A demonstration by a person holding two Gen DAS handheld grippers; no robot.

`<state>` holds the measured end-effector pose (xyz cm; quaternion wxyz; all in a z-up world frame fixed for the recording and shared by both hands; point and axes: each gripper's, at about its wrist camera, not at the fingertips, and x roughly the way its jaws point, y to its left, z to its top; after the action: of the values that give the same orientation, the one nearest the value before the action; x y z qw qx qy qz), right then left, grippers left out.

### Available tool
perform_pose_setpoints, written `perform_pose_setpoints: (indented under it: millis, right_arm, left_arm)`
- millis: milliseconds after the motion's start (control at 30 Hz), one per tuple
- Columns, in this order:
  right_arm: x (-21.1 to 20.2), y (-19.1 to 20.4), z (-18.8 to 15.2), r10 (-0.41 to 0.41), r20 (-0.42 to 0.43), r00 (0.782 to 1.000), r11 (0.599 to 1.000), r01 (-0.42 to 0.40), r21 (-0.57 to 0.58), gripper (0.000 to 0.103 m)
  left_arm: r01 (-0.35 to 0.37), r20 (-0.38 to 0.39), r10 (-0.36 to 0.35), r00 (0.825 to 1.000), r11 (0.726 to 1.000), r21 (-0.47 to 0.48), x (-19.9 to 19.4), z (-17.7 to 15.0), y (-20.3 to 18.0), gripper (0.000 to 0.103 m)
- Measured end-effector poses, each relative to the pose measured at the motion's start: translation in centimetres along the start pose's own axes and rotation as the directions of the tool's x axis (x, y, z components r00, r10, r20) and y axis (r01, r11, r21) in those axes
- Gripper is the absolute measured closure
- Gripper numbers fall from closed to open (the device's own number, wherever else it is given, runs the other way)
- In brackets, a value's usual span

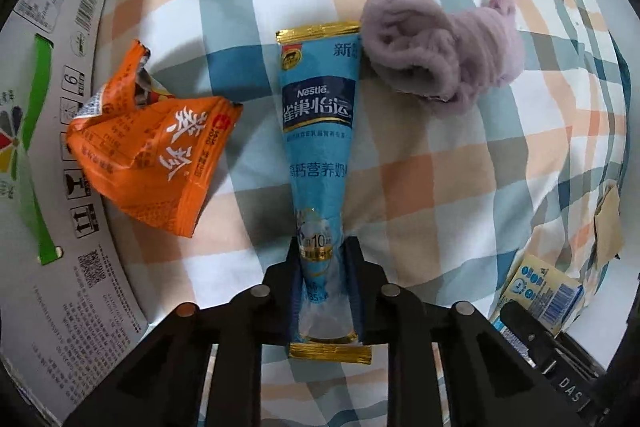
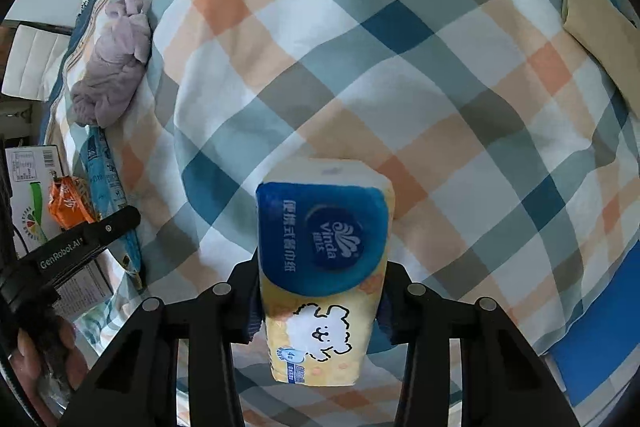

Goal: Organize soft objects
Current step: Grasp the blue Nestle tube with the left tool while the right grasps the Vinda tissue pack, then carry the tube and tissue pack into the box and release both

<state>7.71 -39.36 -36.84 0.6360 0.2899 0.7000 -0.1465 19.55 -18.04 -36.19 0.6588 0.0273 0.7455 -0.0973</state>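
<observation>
At the bottom centre of the left wrist view, the left gripper was clamped narrow on the lower end of the blue milk-powder sachet, which lay on the checked bedsheet. The orange snack packet lay to its left against the cardboard box; the purple towel touched its upper right. The right gripper held the tissue pack at lower centre.
</observation>
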Motion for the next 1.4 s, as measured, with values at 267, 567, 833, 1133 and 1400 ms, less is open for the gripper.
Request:
perform_pose_setpoints:
  millis: [267, 567, 833, 1133, 1400]
  right_arm:
    - [-3.2, 1.3, 0.0, 0.011, 0.057, 0.998, 0.999, -0.008, -0.046, 0.057]
    - [-9.3, 6.8, -2.5, 0.069, 0.134, 0.989, 0.983, -0.045, -0.177, 0.057]
    - [-14.2, 16.3, -7.0, 0.235, 0.107, 0.966, 0.9, -0.174, -0.399, 0.057]
    - [-13.9, 30.7, -11.9, 0.278, 0.055, 0.959, 0.805, -0.201, -0.559, 0.057]
    - [-8.6, 38.0, -12.7, 0.213, 0.015, 0.977, 0.81, -0.168, -0.561, 0.057]
  left_arm:
    - [0.03, 0.073, -0.035, 0.997, 0.998, 0.061, -3.5, -4.4, -1.6, 0.088]
    - [0.118, 0.244, -0.137, 0.96, 0.989, 0.091, -13.6, -8.4, 2.6, 0.088]
    - [0.11, 0.399, -0.114, 0.91, 0.993, 0.034, -22.8, -9.0, 11.7, 0.088]
    - [0.031, 0.433, 0.037, 0.901, 0.988, -0.15, -24.1, -7.7, 25.8, 0.088]
    - [0.001, 0.332, 0.084, 0.94, 0.969, -0.248, -18.9, -4.1, 35.3, 0.088]
